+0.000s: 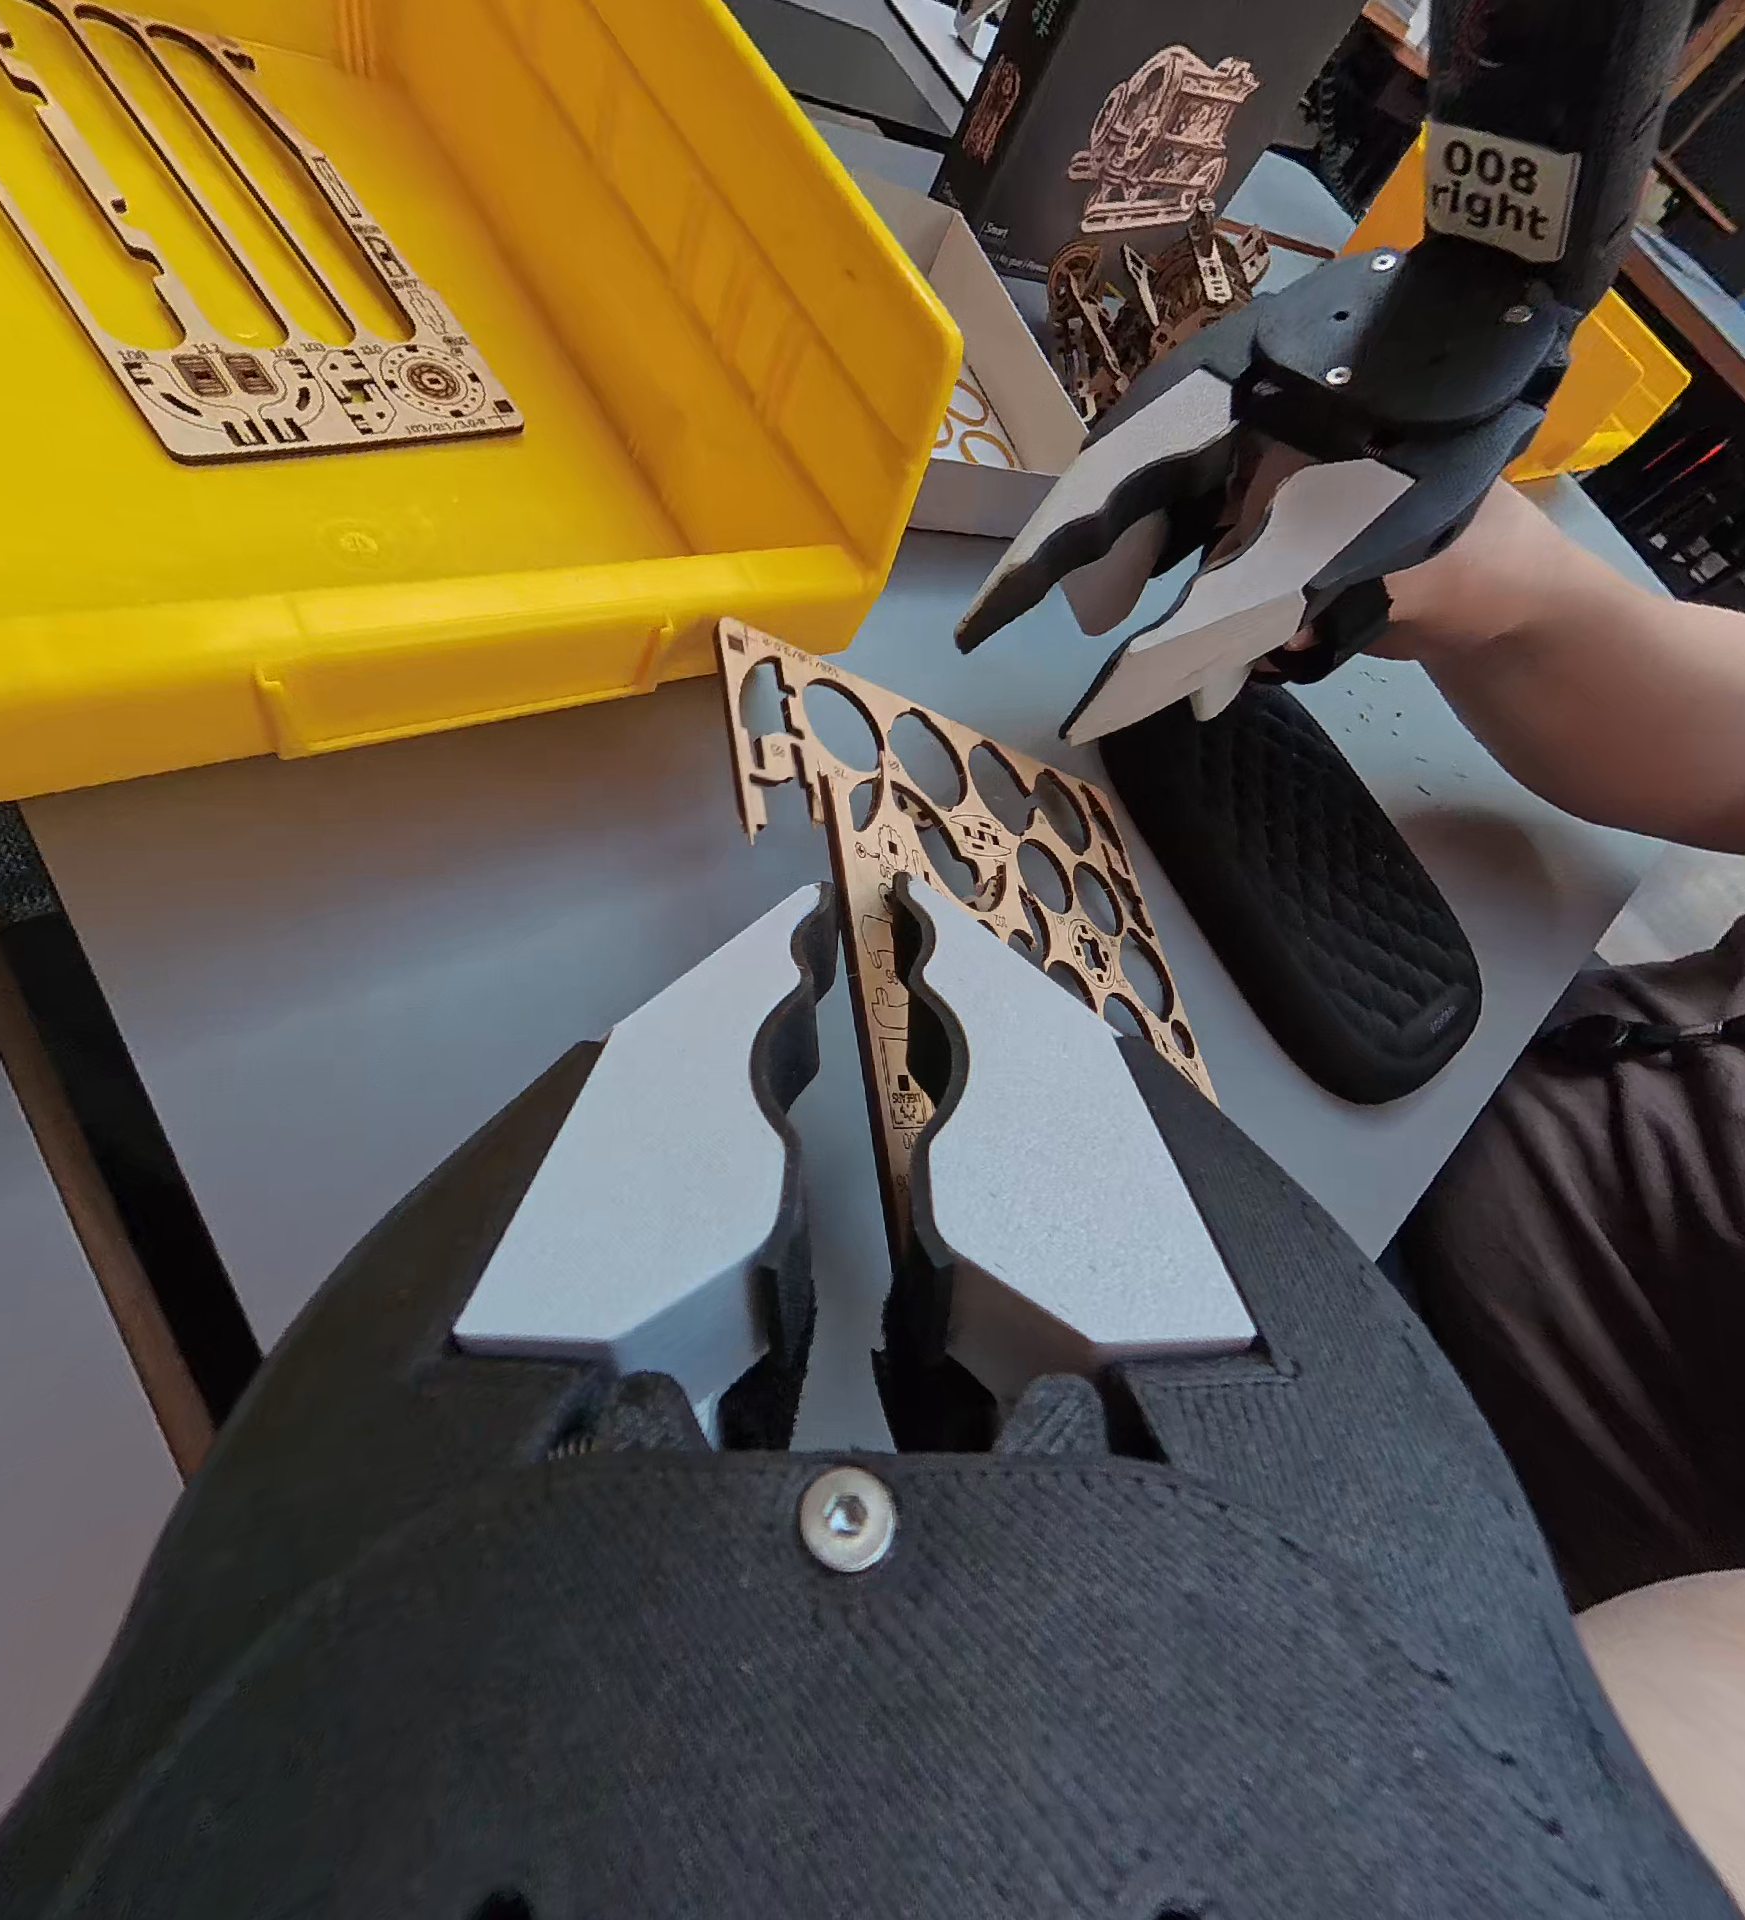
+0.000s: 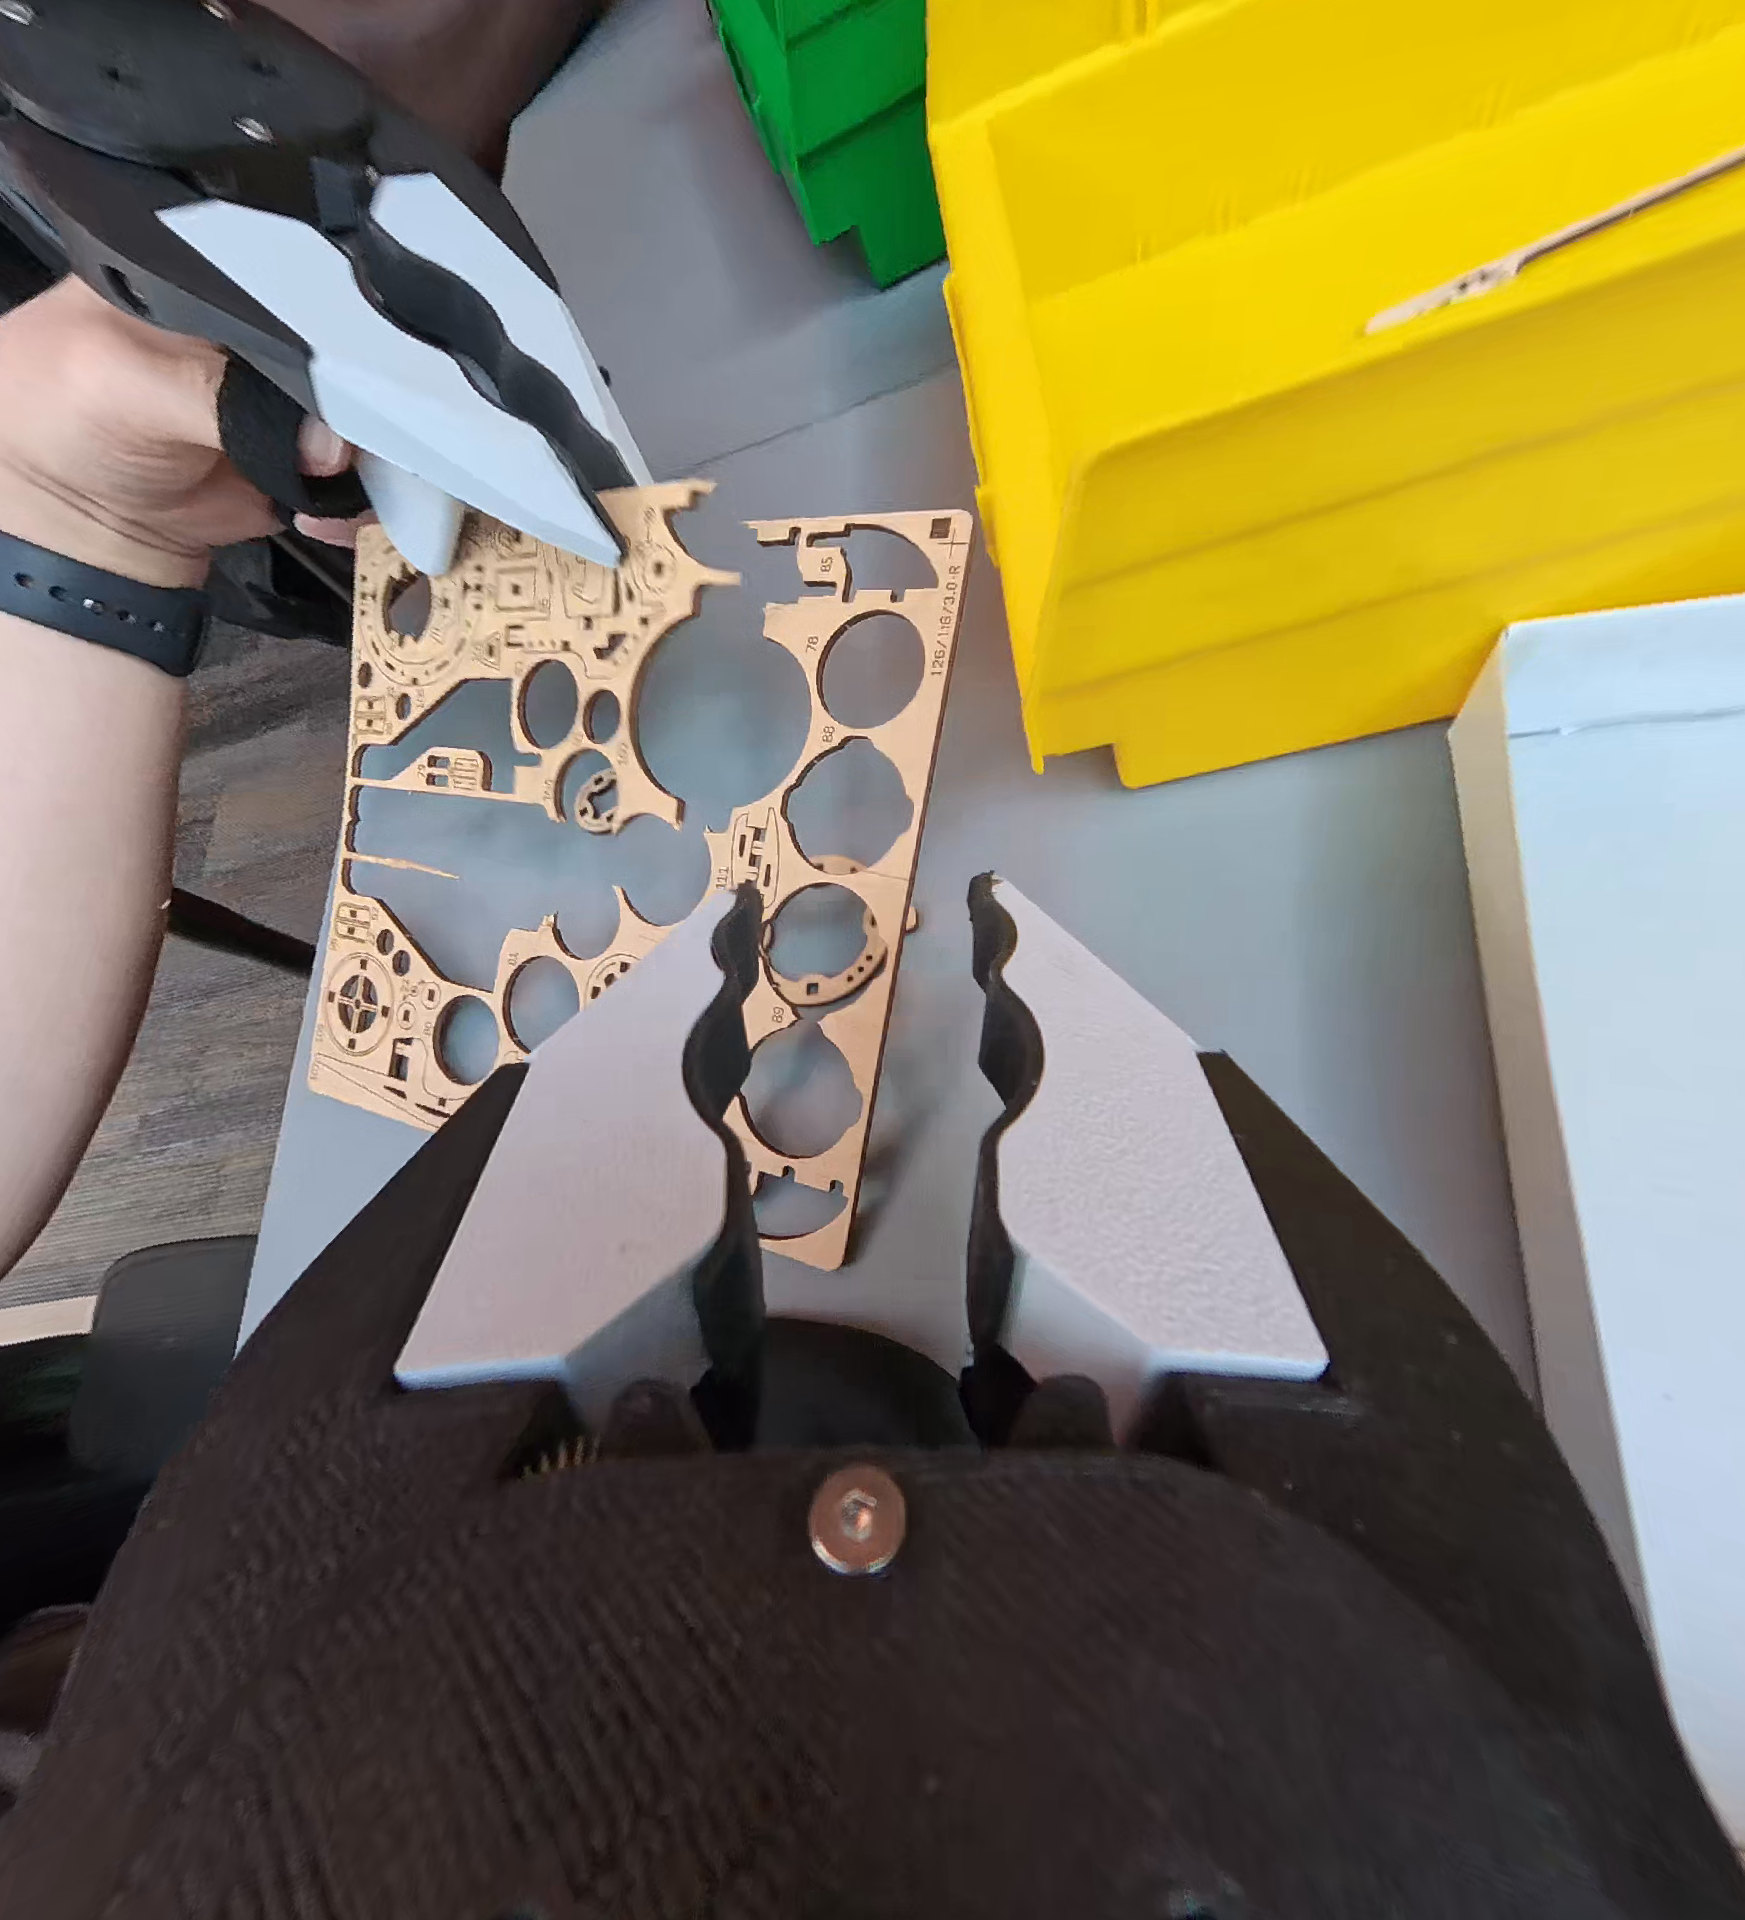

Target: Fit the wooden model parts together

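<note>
The thin laser-cut plywood sheet [image 2: 852,717] is pale tan with darker brown burnt edges and engraved marks. The big plastic storage bin [image 1: 764,343] is bright yellow — a second tan sheet [image 1: 224,260] lies in it. The oval padded wrist rest [image 1: 1304,914] is black with a quilted diamond pattern. The stacked plastic bins [image 2: 832,114] are green; the tabletop [image 1: 411,997] — plain grey.

right gripper [image 2: 857,894]: fingers apart, over wooden sheet [image 2: 847,582] | left gripper [image 2: 613,520]: pinching sheet's far edge
</note>
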